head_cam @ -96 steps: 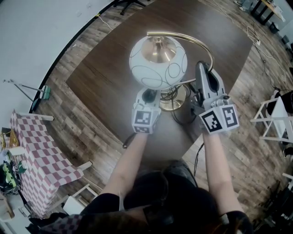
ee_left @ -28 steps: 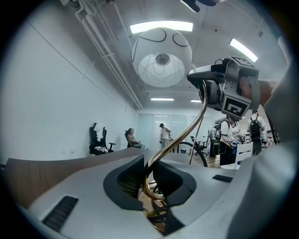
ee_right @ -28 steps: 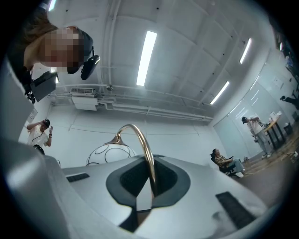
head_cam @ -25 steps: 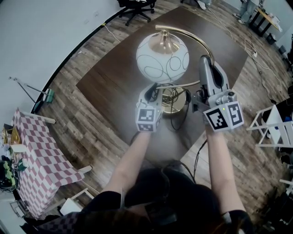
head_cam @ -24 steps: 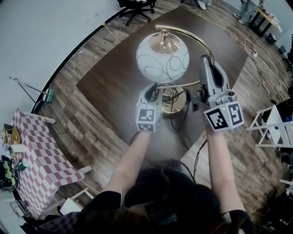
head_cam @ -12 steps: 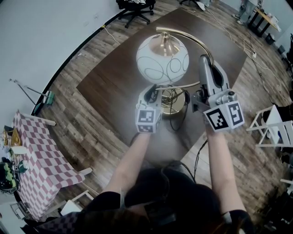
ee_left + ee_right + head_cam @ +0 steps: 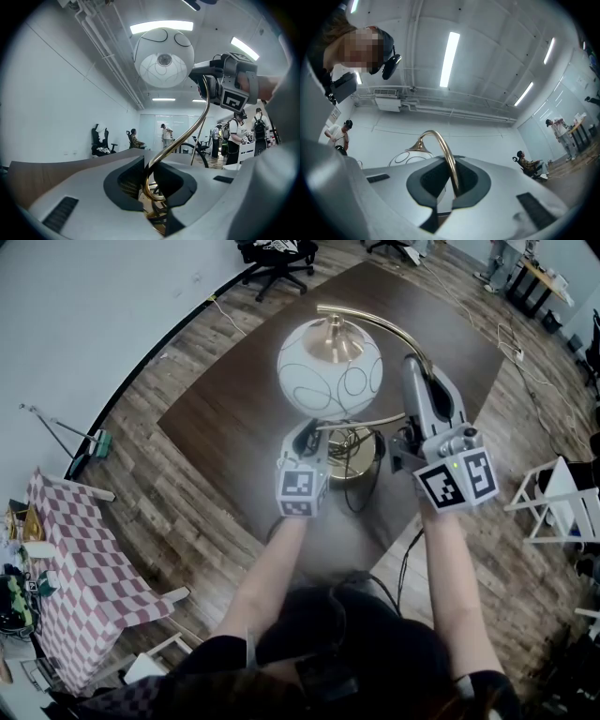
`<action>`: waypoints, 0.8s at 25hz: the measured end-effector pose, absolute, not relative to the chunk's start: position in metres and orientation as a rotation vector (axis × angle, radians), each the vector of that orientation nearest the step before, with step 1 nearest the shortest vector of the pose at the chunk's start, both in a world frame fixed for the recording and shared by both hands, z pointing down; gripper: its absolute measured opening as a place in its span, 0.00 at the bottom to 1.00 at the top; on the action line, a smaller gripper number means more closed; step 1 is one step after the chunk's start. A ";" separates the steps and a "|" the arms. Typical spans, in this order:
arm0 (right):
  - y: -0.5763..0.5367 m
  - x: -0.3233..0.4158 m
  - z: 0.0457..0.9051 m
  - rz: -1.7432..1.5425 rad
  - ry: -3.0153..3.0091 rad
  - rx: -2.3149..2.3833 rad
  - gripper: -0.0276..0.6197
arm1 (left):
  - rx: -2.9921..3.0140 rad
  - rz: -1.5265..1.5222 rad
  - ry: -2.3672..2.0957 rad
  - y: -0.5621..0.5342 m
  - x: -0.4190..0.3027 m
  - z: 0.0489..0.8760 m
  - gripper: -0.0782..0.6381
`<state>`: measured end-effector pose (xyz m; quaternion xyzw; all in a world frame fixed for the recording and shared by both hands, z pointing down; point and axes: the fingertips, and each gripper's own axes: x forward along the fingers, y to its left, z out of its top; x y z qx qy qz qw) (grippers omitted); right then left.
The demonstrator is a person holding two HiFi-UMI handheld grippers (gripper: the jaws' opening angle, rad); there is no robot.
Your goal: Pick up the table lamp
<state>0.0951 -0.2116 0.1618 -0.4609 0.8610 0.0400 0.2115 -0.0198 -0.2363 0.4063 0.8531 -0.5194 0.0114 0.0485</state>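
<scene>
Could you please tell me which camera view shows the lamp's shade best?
The head view: the shade shows whole from above. The left gripper view shows its underside; the right gripper view shows only a part behind the jaws.

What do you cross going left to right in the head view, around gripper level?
checkered cloth → left gripper → table lamp base → right gripper → white frame. The globe shade is left out: it overlaps the left gripper and the base.
</scene>
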 end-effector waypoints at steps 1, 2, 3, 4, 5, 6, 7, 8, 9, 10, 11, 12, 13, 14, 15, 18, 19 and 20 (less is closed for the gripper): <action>-0.212 0.095 0.161 0.112 2.394 -1.279 0.04 | 2.597 0.031 -1.586 -0.237 -0.021 0.406 0.20; -0.212 0.094 0.161 0.113 2.396 -1.277 0.04 | 2.593 0.028 -1.589 -0.237 -0.021 0.406 0.20; -0.212 0.093 0.161 0.114 2.398 -1.276 0.04 | 2.590 0.026 -1.591 -0.237 -0.022 0.406 0.20; -0.212 0.093 0.161 0.115 2.400 -1.276 0.04 | 2.589 0.027 -1.592 -0.237 -0.022 0.408 0.20; -0.211 0.093 0.162 0.116 2.402 -1.276 0.04 | 2.589 0.030 -1.592 -0.236 -0.021 0.410 0.20; -0.211 0.093 0.163 0.117 2.403 -1.276 0.04 | 2.589 0.034 -1.592 -0.236 -0.021 0.412 0.20; -0.211 0.093 0.163 0.118 2.405 -1.277 0.04 | 2.588 0.037 -1.592 -0.235 -0.021 0.413 0.20; -0.211 0.092 0.164 0.119 2.406 -1.277 0.04 | 2.586 0.039 -1.592 -0.235 -0.022 0.414 0.20; -0.211 0.092 0.163 0.121 2.408 -1.277 0.04 | 2.582 0.040 -1.590 -0.234 -0.022 0.414 0.20; -0.211 0.092 0.163 0.122 2.408 -1.277 0.04 | 2.577 0.038 -1.587 -0.234 -0.022 0.412 0.20; -0.211 0.092 0.162 0.124 2.407 -1.276 0.04 | 2.573 0.034 -1.586 -0.234 -0.021 0.410 0.20; -0.211 0.093 0.161 0.125 2.406 -1.275 0.04 | 2.572 0.029 -1.587 -0.234 -0.021 0.409 0.20; -0.211 0.093 0.161 0.127 2.405 -1.273 0.04 | 2.575 0.025 -1.588 -0.235 -0.021 0.408 0.20; -0.211 0.093 0.160 0.129 2.404 -1.271 0.04 | 2.577 0.023 -1.590 -0.235 -0.021 0.407 0.20; -0.211 0.093 0.159 0.132 2.404 -1.269 0.04 | 2.577 0.024 -1.590 -0.236 -0.021 0.407 0.20; -0.211 0.092 0.158 0.139 2.403 -1.266 0.04 | 2.578 0.027 -1.590 -0.237 -0.022 0.407 0.20; -0.211 0.091 0.158 0.140 2.404 -1.266 0.04 | 2.578 0.027 -1.591 -0.237 -0.023 0.408 0.20; -0.211 0.091 0.157 0.141 2.404 -1.266 0.04 | 2.577 0.027 -1.594 -0.237 -0.023 0.408 0.20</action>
